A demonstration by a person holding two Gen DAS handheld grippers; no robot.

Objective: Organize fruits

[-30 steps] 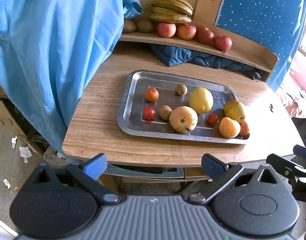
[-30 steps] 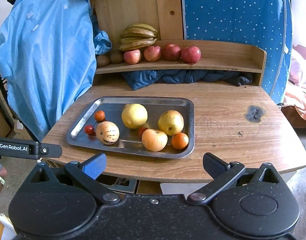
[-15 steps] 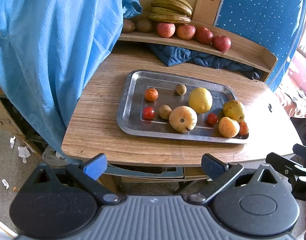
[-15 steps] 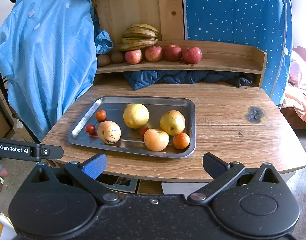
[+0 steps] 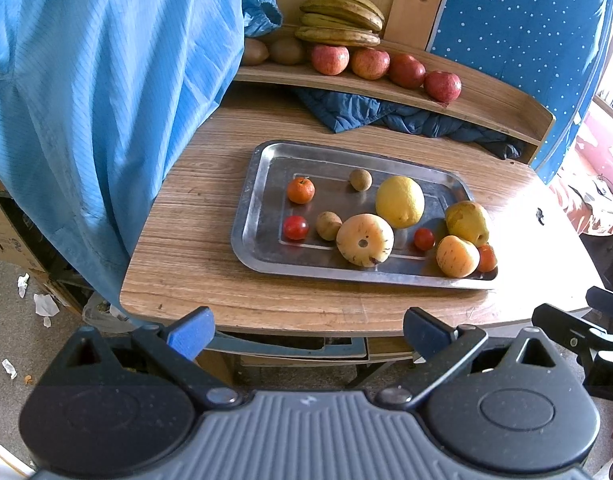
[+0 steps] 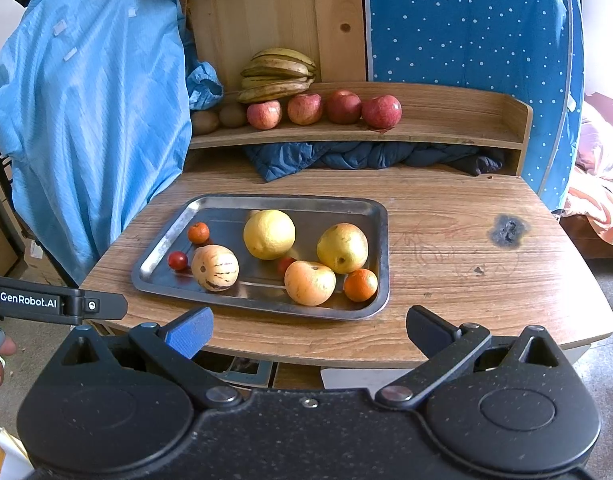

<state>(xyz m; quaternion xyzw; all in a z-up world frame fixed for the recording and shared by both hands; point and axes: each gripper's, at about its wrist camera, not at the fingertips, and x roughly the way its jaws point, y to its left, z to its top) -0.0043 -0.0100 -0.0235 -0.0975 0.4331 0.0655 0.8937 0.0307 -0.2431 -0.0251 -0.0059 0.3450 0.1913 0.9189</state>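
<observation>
We hold both tongs short of the front edge of the bench (image 6: 446,216), a wood-grain laminate top with rounded corners and a dark scorch mark (image 6: 507,231) near its right edge. The left tongs (image 5: 304,326) are spread wide with nothing between them, one blue pad and one black pad showing. The right tongs (image 6: 306,326) are likewise released and empty. In the right wrist view the other tool's black arm reads "GenRobot.AI" in white.

A rectangular stainless steel tray (image 6: 262,202) with rounded corners and a raised rim sits on the left half of the bench, toward the front edge. In it lie a large dimpled yellow citrus (image 6: 269,234), a yellow pear (image 6: 342,248), two pale orange striped melons (image 6: 215,268) (image 6: 309,283), two small mandarins (image 6: 198,233) (image 6: 360,285) and small glossy red tomatoes (image 6: 177,260). The left wrist view also shows two small brown fruits (image 5: 360,179) (image 5: 328,225), one beside a melon.

Along the back edge a wooden shelf (image 6: 446,128) carries a bunch of browning bananas (image 6: 278,74), four red apples (image 6: 322,109) in a row and two fuzzy kiwis (image 6: 218,118). A quilted dark blue cloth (image 6: 346,158) is bunched beneath the shelf. Light blue fabric (image 6: 90,112) hangs at the bench's left edge; dotted blue fabric (image 6: 466,20) stands behind.
</observation>
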